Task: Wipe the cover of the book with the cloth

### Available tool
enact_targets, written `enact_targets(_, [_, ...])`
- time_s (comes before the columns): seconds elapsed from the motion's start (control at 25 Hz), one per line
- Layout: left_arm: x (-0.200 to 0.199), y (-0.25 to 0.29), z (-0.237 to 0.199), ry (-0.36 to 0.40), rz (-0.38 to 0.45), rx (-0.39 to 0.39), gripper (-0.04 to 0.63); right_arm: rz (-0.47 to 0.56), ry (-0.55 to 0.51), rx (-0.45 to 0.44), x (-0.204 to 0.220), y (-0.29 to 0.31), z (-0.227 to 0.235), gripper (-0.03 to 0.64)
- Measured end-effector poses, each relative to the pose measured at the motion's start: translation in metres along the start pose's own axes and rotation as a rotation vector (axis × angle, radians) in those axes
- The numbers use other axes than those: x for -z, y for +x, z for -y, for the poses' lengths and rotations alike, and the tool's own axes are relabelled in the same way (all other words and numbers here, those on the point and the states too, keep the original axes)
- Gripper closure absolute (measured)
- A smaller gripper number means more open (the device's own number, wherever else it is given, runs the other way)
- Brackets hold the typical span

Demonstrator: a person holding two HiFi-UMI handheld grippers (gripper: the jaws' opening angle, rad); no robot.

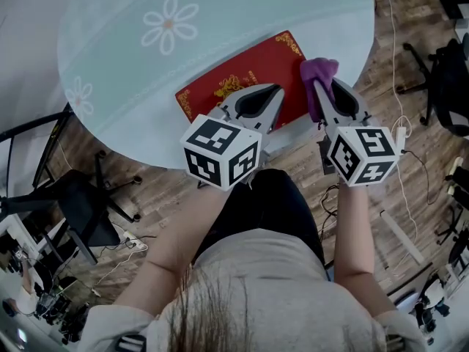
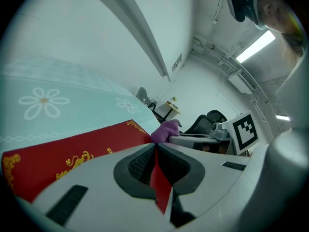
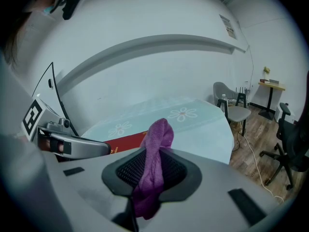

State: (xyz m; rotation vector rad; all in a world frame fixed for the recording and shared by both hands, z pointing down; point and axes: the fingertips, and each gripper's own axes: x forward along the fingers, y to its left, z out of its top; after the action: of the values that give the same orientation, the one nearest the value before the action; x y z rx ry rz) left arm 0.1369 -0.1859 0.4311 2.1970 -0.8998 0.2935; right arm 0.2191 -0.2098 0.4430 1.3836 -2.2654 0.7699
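My left gripper point(image 1: 274, 92) is nearest, clamped on the near edge of the book point(image 1: 249, 68). My right gripper point(image 1: 325, 92) pinches the cloth point(image 1: 319, 70), bunched just beside the book's right edge. The book lies at the desk's point(image 1: 132, 72) near rim, long axis running near-left to far-right. The desk is round, pale green with daisies; wood floor point(image 1: 381, 57) and chairs point(image 1: 80, 204) surround it.
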Motion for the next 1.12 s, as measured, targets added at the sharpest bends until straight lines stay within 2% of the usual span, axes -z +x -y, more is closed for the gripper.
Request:
enact_targets(0.24, [0.002, -0.010, -0.003, -0.015, 0.031, -0.040, 0.563, 0.002, -0.024, -0.018, 0.001, -0.001, -0.004, 0.525])
enact_targets(0.48, [0.006, -0.019, -0.004, -0.024, 0.048, -0.069, 0.563, -0.019, -0.094, -0.054, 0.004, 0.002, -0.015, 0.525])
enact_targets(0.84, [0.012, -0.038, -0.013, -0.039, 0.066, -0.111, 0.563, -0.030, -0.102, -0.075, 0.007, 0.003, -0.028, 0.525])
enact_targets(1.12, [0.014, -0.052, -0.018, -0.045, 0.069, -0.116, 0.563, -0.045, -0.095, -0.090, 0.014, 0.007, -0.048, 0.525])
